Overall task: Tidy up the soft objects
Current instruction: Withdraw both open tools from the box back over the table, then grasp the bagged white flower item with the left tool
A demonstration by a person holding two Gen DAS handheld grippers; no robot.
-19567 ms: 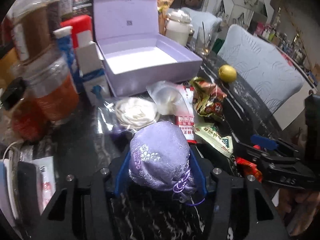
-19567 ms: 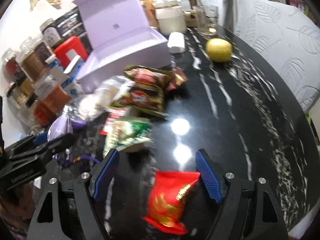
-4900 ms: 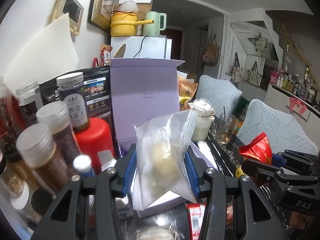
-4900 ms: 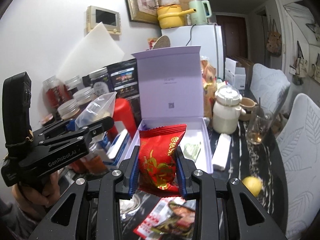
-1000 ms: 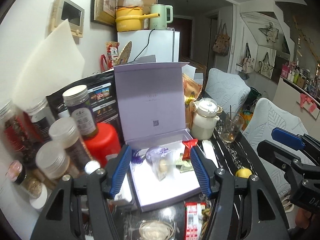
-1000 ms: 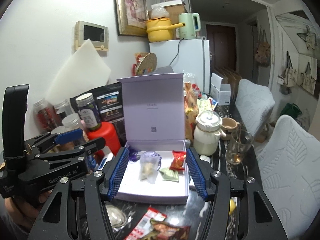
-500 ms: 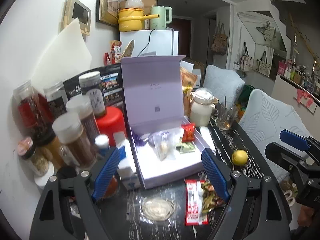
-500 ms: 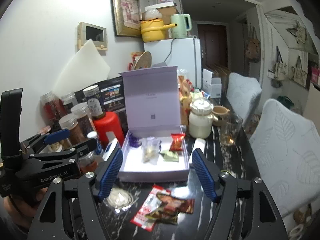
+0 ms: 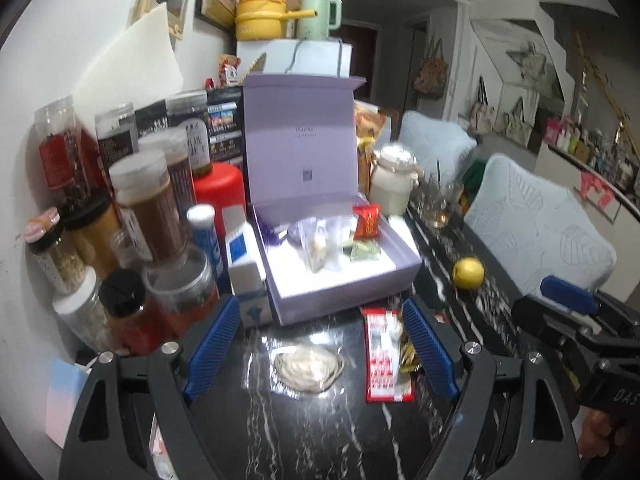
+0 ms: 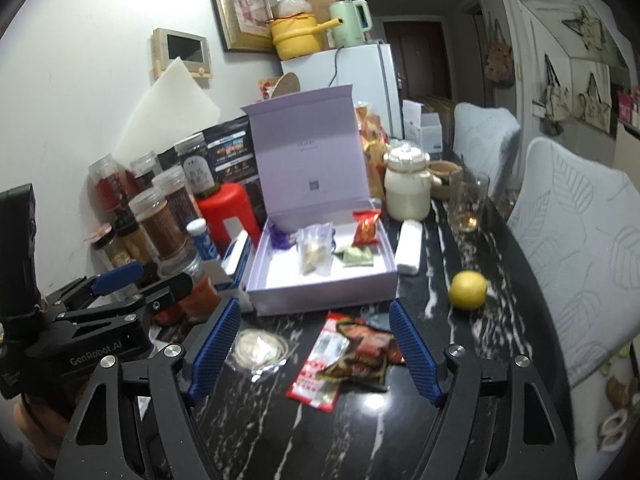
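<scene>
Left gripper (image 9: 318, 346) wide apart, nothing in it, hovering over the black marble table (image 9: 320, 432). Right gripper (image 10: 314, 354) also empty, jaws opening, nothing between the pads. Just past the left fingers, on the table: a clear bag with a pale coiled thing (image 9: 308, 366), flat, and right of it a red-and-white sachet (image 9: 384, 354) lying lengthwise. In the right view the same sachet (image 10: 320, 372) sits half under a dark red snack packet (image 10: 362, 354), both between the fingers' line of sight but not touched. Behind those: the open lavender box (image 10: 320, 292), lid standing upright at the back. Inside it: purple pouch (image 10: 280, 236) at back left, clear bag with something pale (image 10: 314, 254) in the middle, standing up, green packet (image 10: 356, 258) flat on its right, red snack packet (image 10: 366, 228) leaning against the back right. Left of box: jars and bottles (image 9: 152, 208), crowded. Right of box: white folded packet (image 10: 410, 250), then a lemon (image 10: 467, 290) loose on the table, well apart. Further back: cream jar (image 10: 407, 190), drinking glass (image 10: 466, 208), then pale chairs (image 10: 576, 248).
</scene>
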